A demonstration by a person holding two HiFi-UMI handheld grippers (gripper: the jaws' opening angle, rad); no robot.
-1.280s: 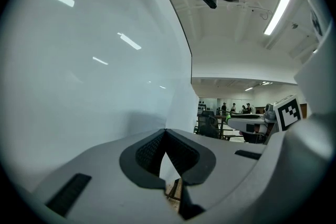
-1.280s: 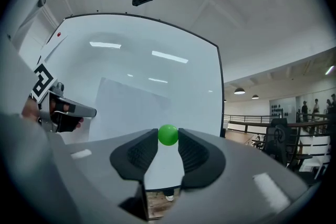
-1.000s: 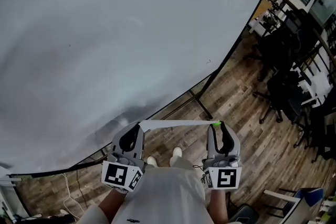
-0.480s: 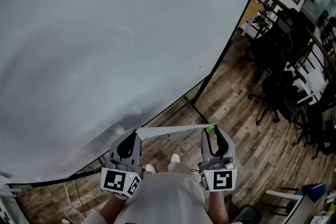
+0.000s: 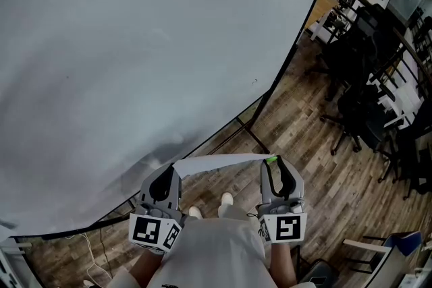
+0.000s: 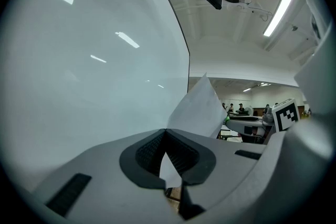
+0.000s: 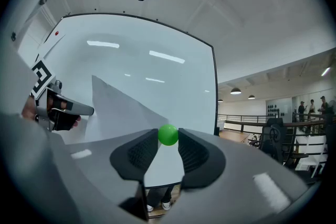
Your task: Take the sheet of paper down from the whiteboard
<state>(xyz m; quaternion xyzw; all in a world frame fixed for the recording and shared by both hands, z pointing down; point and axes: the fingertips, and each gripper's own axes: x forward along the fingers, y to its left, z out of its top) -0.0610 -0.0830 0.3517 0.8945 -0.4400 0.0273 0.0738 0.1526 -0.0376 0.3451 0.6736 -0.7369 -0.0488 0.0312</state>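
The white sheet of paper hangs off the whiteboard, stretched between my two grippers above the floor. My left gripper is shut on the sheet's left end; in the left gripper view the paper rises out of the closed pads. My right gripper is shut on a round green magnet at its jaw tips, and the paper runs from between those jaws leftwards to the left gripper. The magnet shows as a green dot at the sheet's right end.
The whiteboard's black frame and stand legs reach the wooden floor just ahead of my feet. Black office chairs and desks crowd the right. Cables lie on the floor at lower left.
The sheet now shows a little broader and more bowed between the grippers. Both grippers keep their grips and stay in much the same place.
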